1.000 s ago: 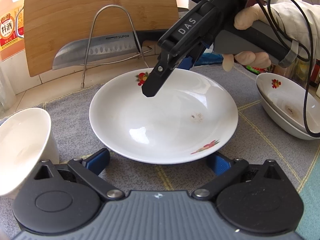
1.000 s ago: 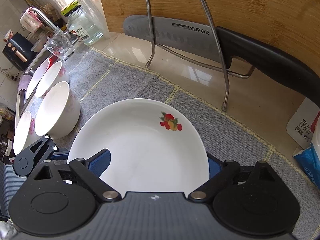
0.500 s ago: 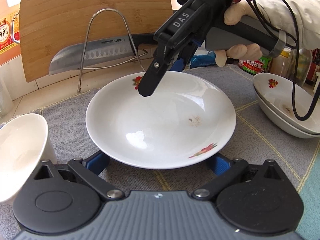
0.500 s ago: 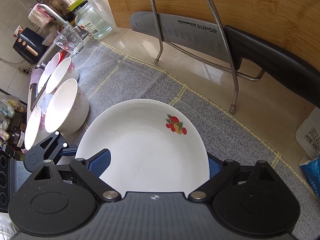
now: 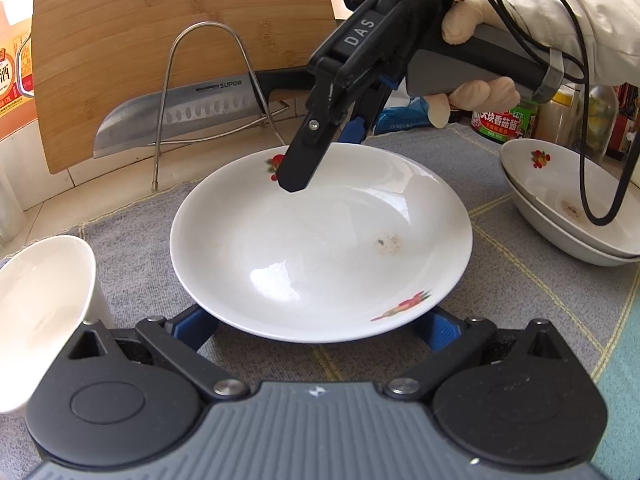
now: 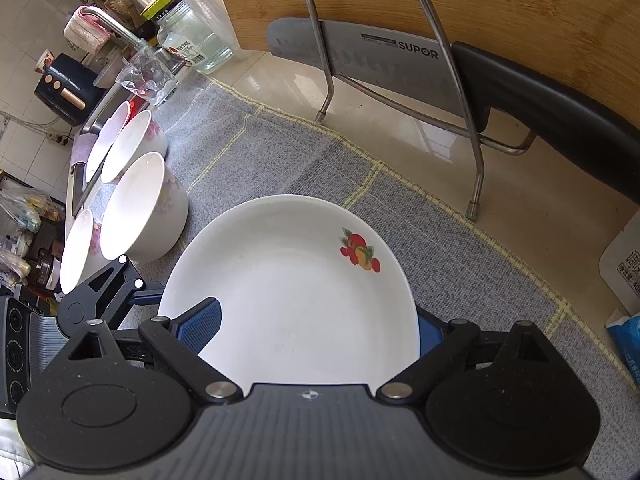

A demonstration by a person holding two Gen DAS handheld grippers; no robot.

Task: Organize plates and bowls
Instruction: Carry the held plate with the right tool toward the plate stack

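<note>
Grey woven matting (image 5: 132,236) with yellow grid lines covers my counter, and a bamboo cutting board (image 5: 160,40) leans at the back behind a wire rack (image 5: 208,92) holding a steel SUPOR knife (image 5: 180,116). At far left in my left wrist view I see a plain white porcelain bowl (image 5: 40,312); the right wrist view shows several white bowls (image 6: 140,208) lined up there. At centre sits the shallow white plate with red fruit prints (image 5: 320,248), a brownish smear on it. My left gripper (image 5: 316,328) has its jaws spread wide, blue pads to either side of the near rim, nothing held that I can see. My right gripper (image 6: 318,326) is tipped down over the far rim, jaws wide, one pad over the plate, the other outside. At far right, two matching white dishes (image 5: 568,216) lie stacked.
</note>
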